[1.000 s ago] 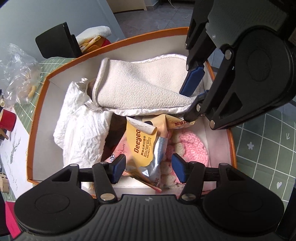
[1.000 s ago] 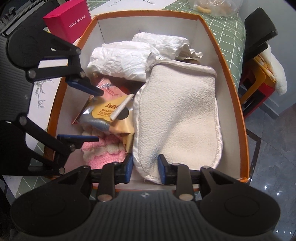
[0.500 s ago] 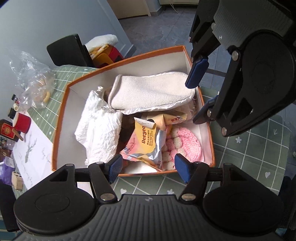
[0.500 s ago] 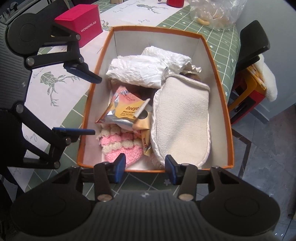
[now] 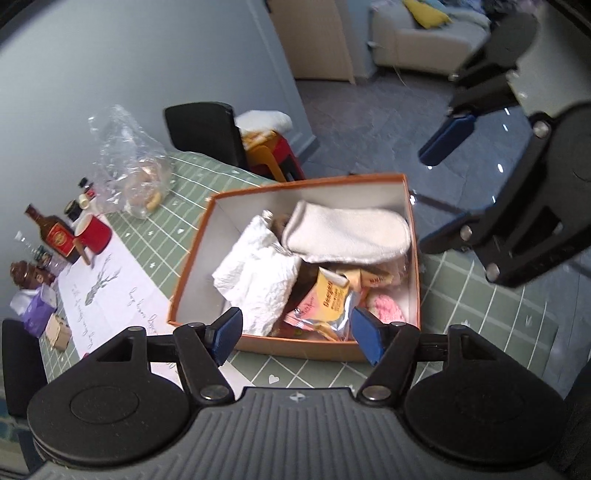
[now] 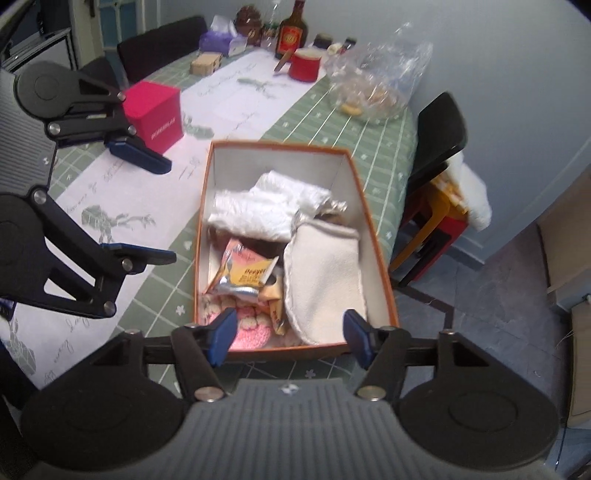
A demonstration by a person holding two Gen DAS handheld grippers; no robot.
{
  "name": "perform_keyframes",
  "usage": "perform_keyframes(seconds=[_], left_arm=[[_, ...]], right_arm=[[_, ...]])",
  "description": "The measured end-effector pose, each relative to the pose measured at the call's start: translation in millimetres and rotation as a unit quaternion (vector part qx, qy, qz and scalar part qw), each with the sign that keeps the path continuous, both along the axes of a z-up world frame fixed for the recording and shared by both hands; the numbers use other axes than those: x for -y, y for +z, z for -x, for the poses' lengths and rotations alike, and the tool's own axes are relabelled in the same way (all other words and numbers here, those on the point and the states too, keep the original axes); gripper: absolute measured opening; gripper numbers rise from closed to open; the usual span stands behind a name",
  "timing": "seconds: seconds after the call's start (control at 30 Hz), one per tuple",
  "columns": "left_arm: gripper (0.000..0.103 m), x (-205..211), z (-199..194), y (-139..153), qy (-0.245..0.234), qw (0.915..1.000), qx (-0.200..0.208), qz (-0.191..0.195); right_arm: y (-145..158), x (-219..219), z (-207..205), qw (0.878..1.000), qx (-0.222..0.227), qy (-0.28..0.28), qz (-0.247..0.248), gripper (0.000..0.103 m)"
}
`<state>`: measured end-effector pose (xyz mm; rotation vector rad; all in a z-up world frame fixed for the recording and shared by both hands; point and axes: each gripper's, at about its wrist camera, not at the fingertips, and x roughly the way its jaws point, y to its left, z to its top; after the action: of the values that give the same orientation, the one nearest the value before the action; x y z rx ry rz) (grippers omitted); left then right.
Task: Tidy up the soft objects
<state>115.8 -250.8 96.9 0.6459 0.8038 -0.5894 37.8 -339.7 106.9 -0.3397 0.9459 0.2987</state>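
The green grid-patterned tablecloth (image 6: 332, 122) carries the orange-rimmed cardboard box (image 6: 373, 236), which stands at the table's corner and serves as the landmark here. Inside that box the cream terry cloth pad (image 6: 325, 273) lies along the side nearest the black chair (image 6: 439, 125), with the crumpled white disposable pad (image 6: 266, 210) at the far end of the box from the right wrist camera. Below the white pad, toward the box's near wall, sits the yellow-and-silver Deeyeo sachet (image 6: 245, 275), and the pink-and-cream crocheted piece (image 6: 247, 326) fills the near corner beside the terry pad. Outside the box, to its left in the right wrist view, a pink carton (image 6: 155, 116) stands on the white printed runner (image 6: 122, 206); beyond the box a clear plastic bag (image 6: 373, 85) slumps on the cloth, with a red cup (image 6: 304, 64) and a brown bottle (image 6: 293, 33) farther off. The left gripper (image 5: 297, 334) hangs above the box's near wall, blue pads spread wide with nothing between them. The right gripper (image 6: 288, 334) hovers over the opposite short wall, likewise spread wide and holding nothing, clear of every item in the box.
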Motion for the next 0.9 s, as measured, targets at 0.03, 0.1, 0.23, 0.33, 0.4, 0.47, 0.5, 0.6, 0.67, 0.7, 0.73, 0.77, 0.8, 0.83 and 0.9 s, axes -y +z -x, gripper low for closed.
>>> perform_keyframes(seconds=[0.03, 0.1, 0.23, 0.33, 0.4, 0.47, 0.5, 0.6, 0.67, 0.7, 0.73, 0.77, 0.8, 0.83, 0.9], left_arm=[[0.086, -4.9, 1.0, 8.4, 0.015, 0.9997, 0.001, 0.021], [0.089, -13.8, 2.3, 21.7, 0.041, 0.9970, 0.002, 0.066], [0.089, -25.8, 4.9, 38.5, 0.090, 0.9892, 0.019, 0.114], [0.089, -36.3, 7.1, 46.0, 0.121, 0.9811, 0.039, 0.146], [0.090, -40.6, 8.1, 45.7, 0.137, 0.9768, 0.049, 0.157], [0.090, -44.9, 9.5, 41.8, 0.150, 0.9734, 0.058, 0.163], [0.090, -46.4, 9.4, 37.5, 0.156, 0.9722, 0.060, 0.165], [0.091, -52.9, 8.8, 20.9, 0.168, 0.9698, 0.039, 0.173], [0.091, -57.4, 10.1, 8.6, 0.170, 0.9671, 0.033, 0.187], [0.091, -58.2, 10.4, 2.8, 0.171, 0.9662, 0.034, 0.190], [0.091, -57.9, 12.2, -3.1, 0.174, 0.9657, 0.035, 0.189], [0.091, -57.4, 12.2, -8.7, 0.177, 0.9660, 0.035, 0.186], [0.091, -57.3, 12.0, -13.9, 0.177, 0.9665, 0.035, 0.182], [0.091, -57.9, 12.5, -18.6, 0.179, 0.9663, 0.033, 0.182], [0.092, -59.8, 12.1, -26.7, 0.183, 0.9644, 0.028, 0.188]], right_arm=[[8.6, -0.3, 4.8, 1.000, 0.013, -0.008, -0.002, 0.074], [23.7, -1.5, 13.0, 0.999, 0.037, -0.022, -0.011, 0.080], [43.9, -6.7, 25.6, 0.995, 0.083, -0.059, -0.022, 0.095], [54.0, -13.1, 37.4, 0.988, 0.130, -0.073, -0.030, 0.100], [55.7, -16.9, 44.7, 0.983, 0.153, -0.091, -0.037, 0.100], [51.7, -20.5, 51.4, 0.978, 0.171, -0.109, -0.045, 0.100], [48.5, -21.7, 55.6, 0.975, 0.180, -0.118, -0.051, 0.100], [29.0, -25.6, 64.6, 0.970, 0.188, -0.132, -0.072, 0.100], [14.7, -26.0, 68.2, 0.969, 0.184, -0.141, -0.089, 0.100], [6.2, -27.2, 69.6, 0.967, 0.181, -0.148, -0.098, 0.100], [-0.6, -27.1, 70.1, 0.966, 0.178, -0.155, -0.104, 0.100], [-8.9, -28.0, 70.6, 0.965, 0.175, -0.165, -0.109, 0.100], [-15.8, -27.6, 70.8, 0.963, 0.173, -0.174, -0.115, 0.100], [-21.9, -27.3, 70.3, 0.961, 0.170, -0.181, -0.119, 0.100], [-33.1, -26.5, 70.5, 0.957, 0.172, -0.198, -0.127, 0.100]])
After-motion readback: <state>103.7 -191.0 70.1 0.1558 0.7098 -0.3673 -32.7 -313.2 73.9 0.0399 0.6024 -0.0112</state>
